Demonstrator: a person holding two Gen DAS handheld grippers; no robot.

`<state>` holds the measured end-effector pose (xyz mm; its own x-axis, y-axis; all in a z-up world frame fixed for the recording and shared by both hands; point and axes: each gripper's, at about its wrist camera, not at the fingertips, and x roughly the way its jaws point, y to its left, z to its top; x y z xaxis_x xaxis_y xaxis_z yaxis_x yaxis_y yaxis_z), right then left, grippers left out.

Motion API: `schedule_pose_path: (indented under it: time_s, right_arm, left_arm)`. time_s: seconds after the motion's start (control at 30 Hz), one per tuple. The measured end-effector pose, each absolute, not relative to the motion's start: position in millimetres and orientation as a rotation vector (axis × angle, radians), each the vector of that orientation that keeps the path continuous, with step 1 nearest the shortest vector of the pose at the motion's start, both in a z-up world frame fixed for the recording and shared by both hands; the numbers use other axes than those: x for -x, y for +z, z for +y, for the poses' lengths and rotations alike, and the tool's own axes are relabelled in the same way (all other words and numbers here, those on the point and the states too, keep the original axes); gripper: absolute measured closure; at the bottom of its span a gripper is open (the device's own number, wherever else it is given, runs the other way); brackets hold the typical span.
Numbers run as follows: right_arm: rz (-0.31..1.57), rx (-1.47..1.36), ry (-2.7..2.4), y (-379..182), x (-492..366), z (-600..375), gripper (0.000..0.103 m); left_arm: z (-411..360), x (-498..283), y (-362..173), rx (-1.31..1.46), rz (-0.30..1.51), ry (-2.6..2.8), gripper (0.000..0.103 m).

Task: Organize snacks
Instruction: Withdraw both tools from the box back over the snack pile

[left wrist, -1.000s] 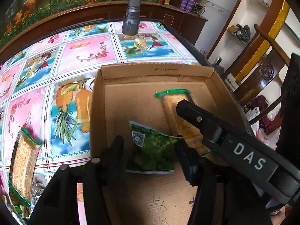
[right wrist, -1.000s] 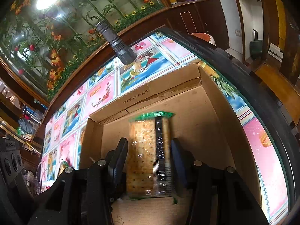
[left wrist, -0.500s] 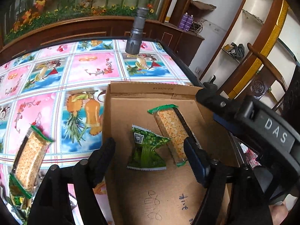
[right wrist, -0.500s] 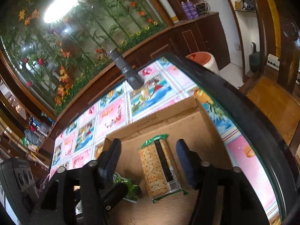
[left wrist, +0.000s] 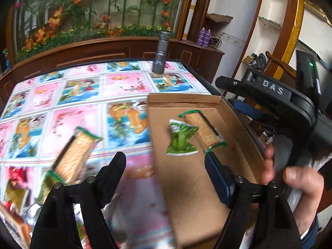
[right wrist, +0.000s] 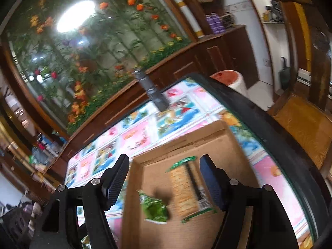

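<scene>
Left of the cardboard box (left wrist: 199, 186), a cracker packet (left wrist: 72, 155) is lying on the bench (left wrist: 83, 95) among a blurred heap of other snack wrappers (left wrist: 14, 188) at the near left corner. The left tongs (left wrist: 165, 172) are hovering wide apart and holding nothing, one finger over the bench just left of the box, the other over the box floor. Inside the box, a green snack packet (left wrist: 181, 139) is lying flat, touching a second cracker packet (left wrist: 202, 129) on its right. The right tongs (right wrist: 165, 179) are also standing wide apart and carrying nothing, raised above the box (right wrist: 207, 143), with the green packet (right wrist: 154, 208) and the crackers (right wrist: 184, 191) showing between their fingers. Beyond the box, a grey flashlight (left wrist: 160, 55) is standing upright on the bench's far edge. Right of the box, a hand (left wrist: 294, 176) is gripping the right tool's handle.
</scene>
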<state>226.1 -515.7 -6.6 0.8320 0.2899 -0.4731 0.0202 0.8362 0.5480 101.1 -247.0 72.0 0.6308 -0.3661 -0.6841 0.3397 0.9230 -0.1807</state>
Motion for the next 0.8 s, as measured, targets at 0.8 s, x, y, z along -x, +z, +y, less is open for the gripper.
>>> schedule_pose_path:
  time_s: [0.8]
  right_arm:
    - [0.615, -0.16, 0.672, -4, -136, -322, 0.028]
  left_arm:
    - [0, 5, 42, 0.078, 0.838, -0.075, 0.021]
